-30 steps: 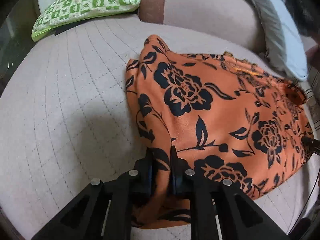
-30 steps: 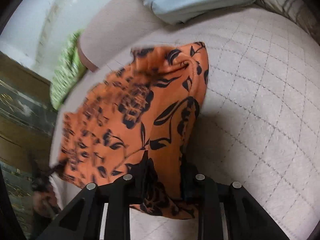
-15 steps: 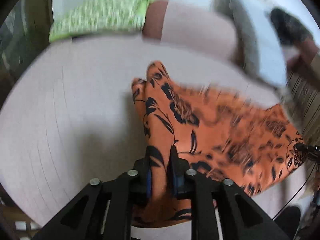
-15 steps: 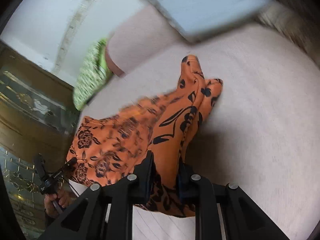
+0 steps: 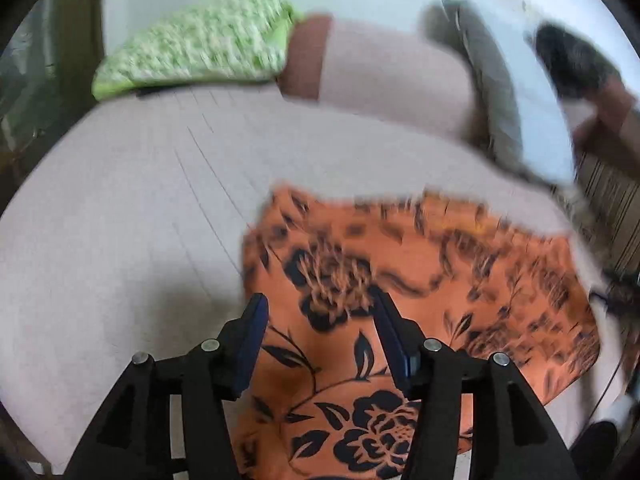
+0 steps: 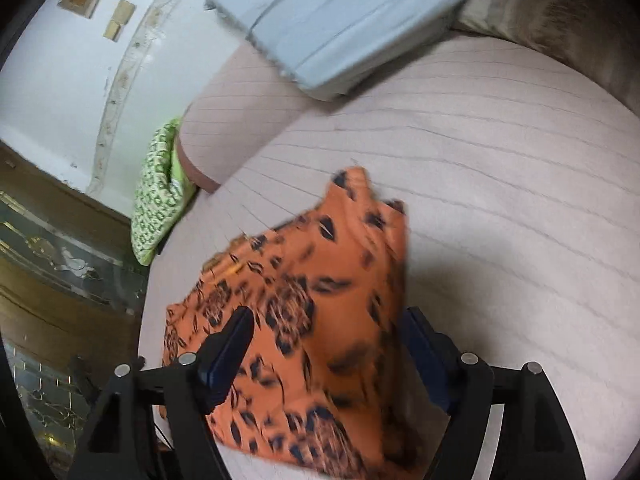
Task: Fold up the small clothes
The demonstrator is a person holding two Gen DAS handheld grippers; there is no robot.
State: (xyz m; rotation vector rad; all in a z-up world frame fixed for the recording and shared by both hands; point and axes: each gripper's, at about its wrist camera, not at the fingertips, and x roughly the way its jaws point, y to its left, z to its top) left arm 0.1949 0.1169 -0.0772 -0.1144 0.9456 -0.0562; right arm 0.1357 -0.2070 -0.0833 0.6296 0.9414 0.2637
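Observation:
An orange garment with black flowers (image 5: 400,304) lies folded on the quilted beige sofa seat (image 5: 120,220). My left gripper (image 5: 318,312) is open, its jaws standing wide apart over the garment's left edge, holding nothing. In the right wrist view the same garment (image 6: 312,320) lies blurred below my right gripper (image 6: 326,332), which is also open, its jaws spread on either side of the cloth's near right part. Both views are motion-blurred.
A green patterned cushion (image 5: 200,48) rests at the back left of the sofa. A pale blue cushion (image 6: 332,20) and a grey-brown cushion (image 6: 560,12) lean at the back. A dark glass-fronted cabinet (image 6: 52,260) stands beyond the sofa's edge.
Both grippers were shut on the garment's edge and have opened, letting it drop folded onto the seat. Both have pulled back and up a little.

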